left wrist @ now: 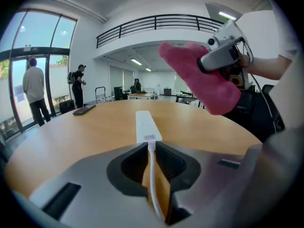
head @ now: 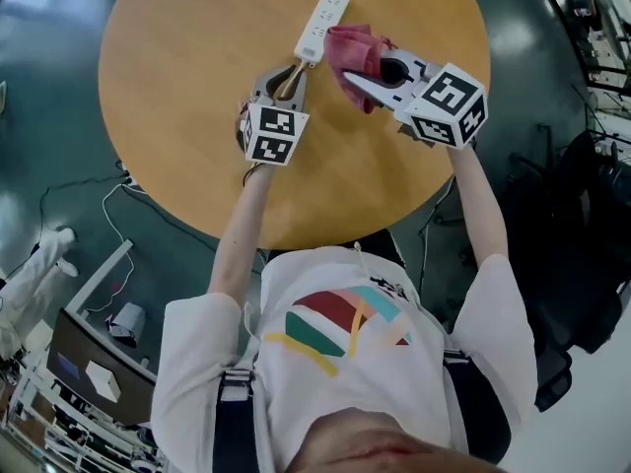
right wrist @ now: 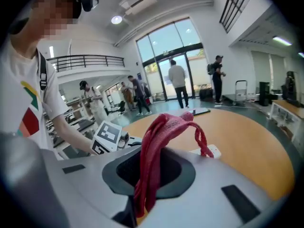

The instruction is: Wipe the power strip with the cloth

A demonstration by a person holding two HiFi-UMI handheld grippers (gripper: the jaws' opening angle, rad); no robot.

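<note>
A white power strip (head: 322,25) lies on the round wooden table (head: 177,97), towards its far side. My left gripper (head: 293,71) sits just behind the strip's near end, shut on the strip's white cable (left wrist: 152,175). Ahead of those jaws the power strip (left wrist: 145,126) stretches away. My right gripper (head: 357,77) is shut on a pink cloth (head: 355,49), which is held just right of the strip. The cloth (right wrist: 156,141) hangs bunched out of the right jaws, above the strip's end (right wrist: 211,151). From the left gripper view, the cloth (left wrist: 199,80) hovers above the table.
A dark flat device (left wrist: 84,109) lies on the table's far side, also seen as the device (right wrist: 202,111) in the right gripper view. People stand near the glass doors (left wrist: 33,87). Cables trail on the floor (head: 108,215) beside the table.
</note>
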